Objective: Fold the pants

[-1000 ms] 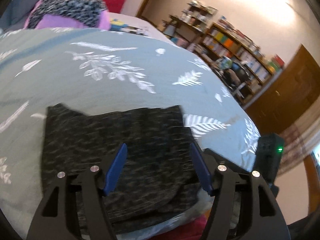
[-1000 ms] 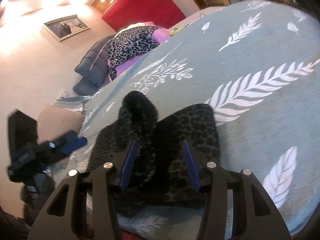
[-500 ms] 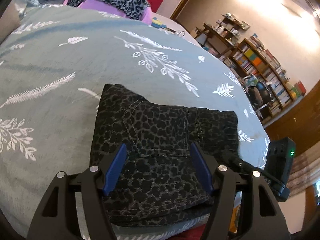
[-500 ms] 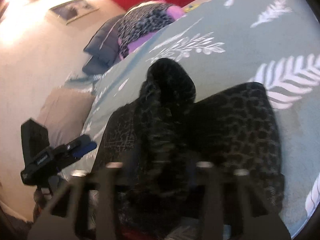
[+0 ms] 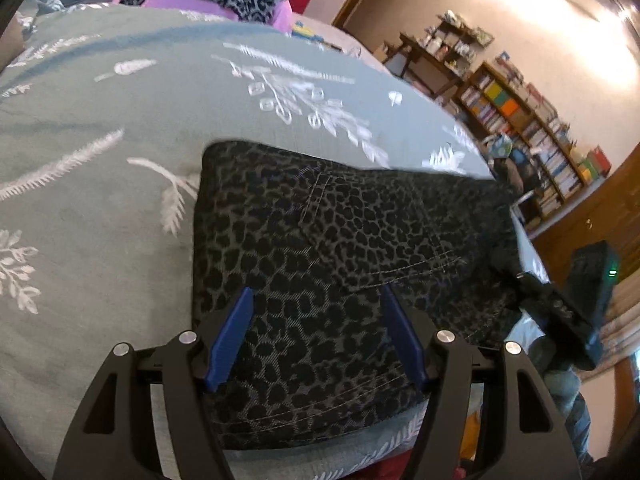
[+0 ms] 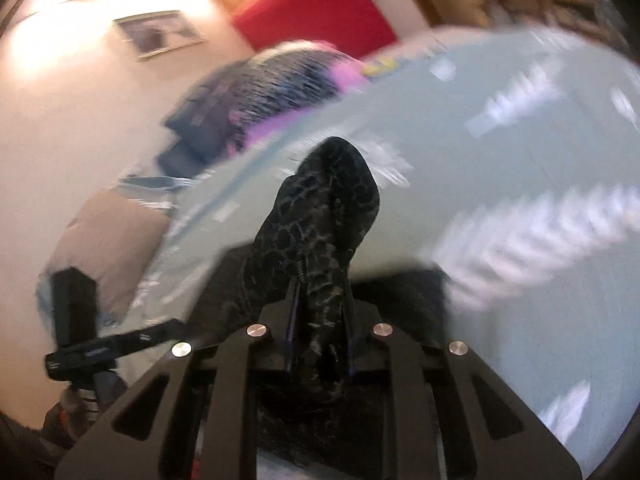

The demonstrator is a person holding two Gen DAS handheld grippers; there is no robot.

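Already the leopard-print pants (image 5: 320,264) lie folded into a compact block on the teal bedspread (image 5: 100,128); my left gripper (image 5: 316,320) hovers above, jaws apart; my right gripper (image 6: 320,304) pinches a raised bunch of them; judging so, another fold remains.

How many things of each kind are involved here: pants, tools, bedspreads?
Pants: 1
Tools: 2, the left tool open over the pants, the right tool shut on a fold of them
Bedspread: 1
Total: 4
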